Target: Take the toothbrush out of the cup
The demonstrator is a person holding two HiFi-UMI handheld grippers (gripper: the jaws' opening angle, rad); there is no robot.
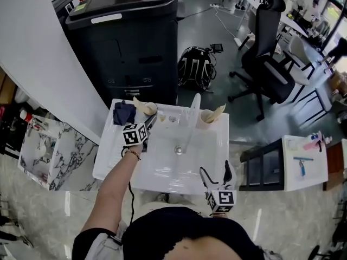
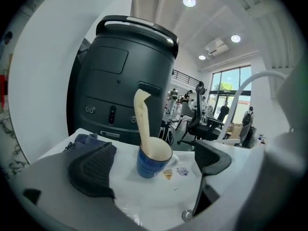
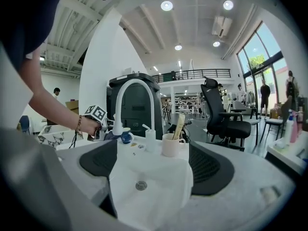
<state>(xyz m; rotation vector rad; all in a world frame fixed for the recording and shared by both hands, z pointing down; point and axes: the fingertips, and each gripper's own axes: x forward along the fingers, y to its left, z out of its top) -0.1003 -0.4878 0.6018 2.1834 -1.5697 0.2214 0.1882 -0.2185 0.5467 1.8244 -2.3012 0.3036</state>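
Observation:
A blue cup (image 2: pixel 153 161) stands on the back left of the white sink (image 1: pixel 214 169), with a cream toothbrush (image 2: pixel 142 121) upright in it. My left gripper (image 2: pixel 154 166) is open. Its pads (image 2: pixel 94 170) sit either side of the cup and a little short of it, touching nothing. In the head view the left gripper (image 1: pixel 151 118) is just in front of the blue cup (image 1: pixel 151 109). A white cup (image 3: pixel 172 145) holding another toothbrush (image 3: pixel 179 126) stands at the back right. My right gripper (image 1: pixel 216 172) is open and empty at the sink's front edge.
A tall white faucet (image 3: pixel 130 95) and a small pump bottle (image 3: pixel 150 137) stand between the cups. A dark cloth (image 1: pixel 123 113) lies left of the blue cup. Behind the sink are a black copier (image 1: pixel 127 42), a backpack (image 1: pixel 196 66) and an office chair (image 1: pixel 268 53).

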